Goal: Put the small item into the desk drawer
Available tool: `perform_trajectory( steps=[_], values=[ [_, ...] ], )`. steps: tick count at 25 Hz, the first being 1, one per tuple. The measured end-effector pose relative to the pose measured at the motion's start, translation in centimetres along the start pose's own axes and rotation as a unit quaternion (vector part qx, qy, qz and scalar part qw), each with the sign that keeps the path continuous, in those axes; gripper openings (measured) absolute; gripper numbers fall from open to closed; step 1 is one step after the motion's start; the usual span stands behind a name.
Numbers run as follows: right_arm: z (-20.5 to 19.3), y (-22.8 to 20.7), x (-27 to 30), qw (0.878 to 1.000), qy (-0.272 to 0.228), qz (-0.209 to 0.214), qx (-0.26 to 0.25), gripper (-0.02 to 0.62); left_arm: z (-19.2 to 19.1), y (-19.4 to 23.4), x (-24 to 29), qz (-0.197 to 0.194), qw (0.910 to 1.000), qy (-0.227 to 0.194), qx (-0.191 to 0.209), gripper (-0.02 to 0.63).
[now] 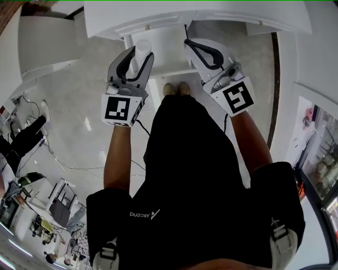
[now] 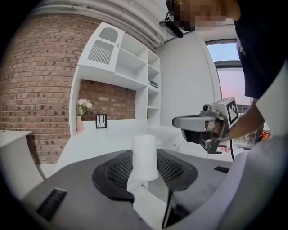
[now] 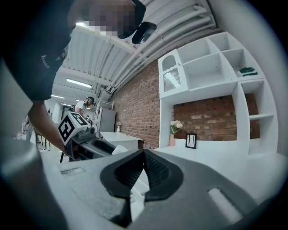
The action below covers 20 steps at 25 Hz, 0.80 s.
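in the left claw (image 2: 145,170): we see the small white item (image 2: 145,152) pinched upright between the pads.
right claw (image 3: 143,155): jaws pressed together, pad against pad.
bench (image 1: 222,16): white, we hold both claws near its edge.

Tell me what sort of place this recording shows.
Probably a mock home office inside a workshop: a white desk and shelving against a brick wall, a flower vase, exposed ceiling pipes overhead.

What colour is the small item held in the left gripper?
White. The small item shows best in the left gripper view.
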State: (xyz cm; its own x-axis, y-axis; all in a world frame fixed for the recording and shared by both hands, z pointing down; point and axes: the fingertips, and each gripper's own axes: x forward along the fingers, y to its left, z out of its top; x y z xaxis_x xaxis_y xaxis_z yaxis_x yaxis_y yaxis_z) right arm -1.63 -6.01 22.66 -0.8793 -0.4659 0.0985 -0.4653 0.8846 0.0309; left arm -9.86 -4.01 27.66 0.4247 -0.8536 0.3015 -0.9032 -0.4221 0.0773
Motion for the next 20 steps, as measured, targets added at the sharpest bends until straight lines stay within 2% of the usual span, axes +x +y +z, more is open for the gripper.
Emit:
perform_trajectory(
  steps=[5,10,20],
  values=[
    [-3.2,-1.8,1.6,1.000,0.014,-0.017,0.011,0.002,-4.5,1.5,3.2,-0.017,0.9982,0.057,-0.008,0.164],
    [-6.6,-3.1,2.8,0.999,0.027,-0.022,0.017,0.002,-7.6,2.4,6.3,-0.035,0.9973,0.064,-0.006,0.164],
    [-12.3,-4.3,5.2,0.998,0.052,-0.013,0.027,0.002,-16.2,4.3,10.9,-0.053,0.9897,0.131,-0.021,0.164]
  ],
)
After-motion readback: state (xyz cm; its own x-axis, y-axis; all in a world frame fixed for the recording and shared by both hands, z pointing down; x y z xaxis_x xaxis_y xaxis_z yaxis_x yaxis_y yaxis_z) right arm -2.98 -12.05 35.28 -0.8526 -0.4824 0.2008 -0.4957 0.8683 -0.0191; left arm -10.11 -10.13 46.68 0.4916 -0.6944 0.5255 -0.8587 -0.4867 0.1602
